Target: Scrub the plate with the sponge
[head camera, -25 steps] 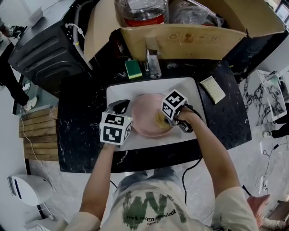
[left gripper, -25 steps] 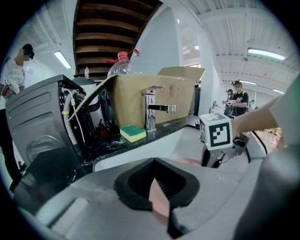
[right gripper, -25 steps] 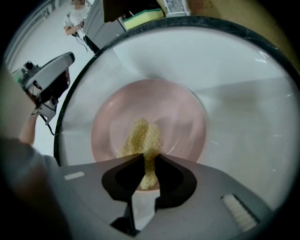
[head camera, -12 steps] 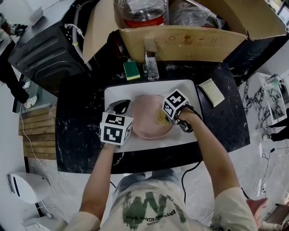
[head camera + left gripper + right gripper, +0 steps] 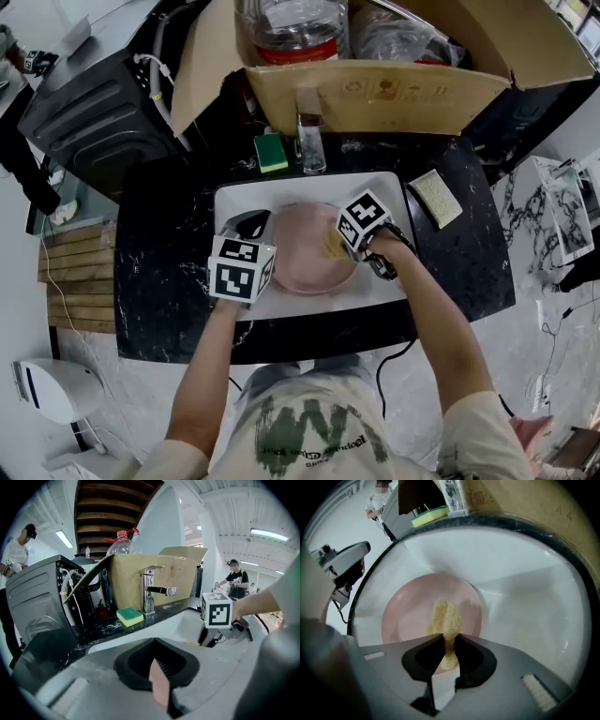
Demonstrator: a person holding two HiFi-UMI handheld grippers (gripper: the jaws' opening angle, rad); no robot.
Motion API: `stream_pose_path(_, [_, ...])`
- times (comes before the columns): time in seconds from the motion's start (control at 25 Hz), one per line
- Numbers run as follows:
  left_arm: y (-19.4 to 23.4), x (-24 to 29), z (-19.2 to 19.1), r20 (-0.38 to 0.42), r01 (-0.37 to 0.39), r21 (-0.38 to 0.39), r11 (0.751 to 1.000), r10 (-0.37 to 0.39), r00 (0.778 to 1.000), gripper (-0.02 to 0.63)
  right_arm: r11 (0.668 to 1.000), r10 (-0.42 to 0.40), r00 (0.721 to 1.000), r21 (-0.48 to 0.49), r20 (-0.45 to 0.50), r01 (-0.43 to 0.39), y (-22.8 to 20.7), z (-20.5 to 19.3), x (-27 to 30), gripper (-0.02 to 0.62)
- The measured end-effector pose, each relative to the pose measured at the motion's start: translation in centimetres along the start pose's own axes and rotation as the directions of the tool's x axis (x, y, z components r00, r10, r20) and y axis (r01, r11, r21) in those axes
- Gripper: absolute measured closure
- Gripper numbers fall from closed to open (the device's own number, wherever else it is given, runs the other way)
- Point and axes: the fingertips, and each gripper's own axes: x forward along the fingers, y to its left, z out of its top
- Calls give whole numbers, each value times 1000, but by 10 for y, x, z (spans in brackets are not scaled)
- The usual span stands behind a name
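Overhead: a person works two handheld grippers over a white sink [image 5: 323, 187] set in a black marbled counter [image 5: 159, 253].
Plate: the pink plate [image 5: 300, 258] lies flat in the middle of the sink, between the two grippers.
Left gripper: the left gripper [image 5: 158, 667] has its jaws pinched tight on the plate's left rim, with a sliver of pink edge showing between them.
Right gripper: the right gripper [image 5: 446, 641] has its jaws closed on a yellow scrub sponge [image 5: 444, 618], which fills the narrow gap between them.
Contact: the scrub sponge presses down on the plate's inner face, toward its right side in the head view.
Behind the sink: a chrome faucet [image 5: 312, 141] stands at the back edge, a green sponge [image 5: 272, 150] lies just beside it on the left, and an open cardboard box [image 5: 375, 89] sits beyond both.
Right of the sink: a pale yellow pad [image 5: 438, 197] rests on the counter, apart from the sink.
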Motion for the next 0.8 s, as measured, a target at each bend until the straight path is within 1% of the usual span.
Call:
stream_pose_path(0.16, [0,-2,6,14,9,-9,1000,-9,1000,601,1000,-26,996,14,88,24,1,11,-16,532])
stream_pose_path(0.32, [-3,-4,12,29,31,-12,999,-30,999,601,998,-58,982,41,181,52,3,20,-39,532])
stream_pose_path(0.44, [-7,-7,16,39,50,-8,999,-49,998,601,995,-94,963,63,251,80,5,25,-57,532])
stream_pose_path(0.6, [-10,-10,23,53,69,-2,998,-69,996,601,989,-138,932,92,335,113,9,29,-81,532])
stream_pose_path(0.8, [-15,-17,30,68,77,5,997,-78,995,601,985,-168,893,106,418,136,14,30,-108,532])
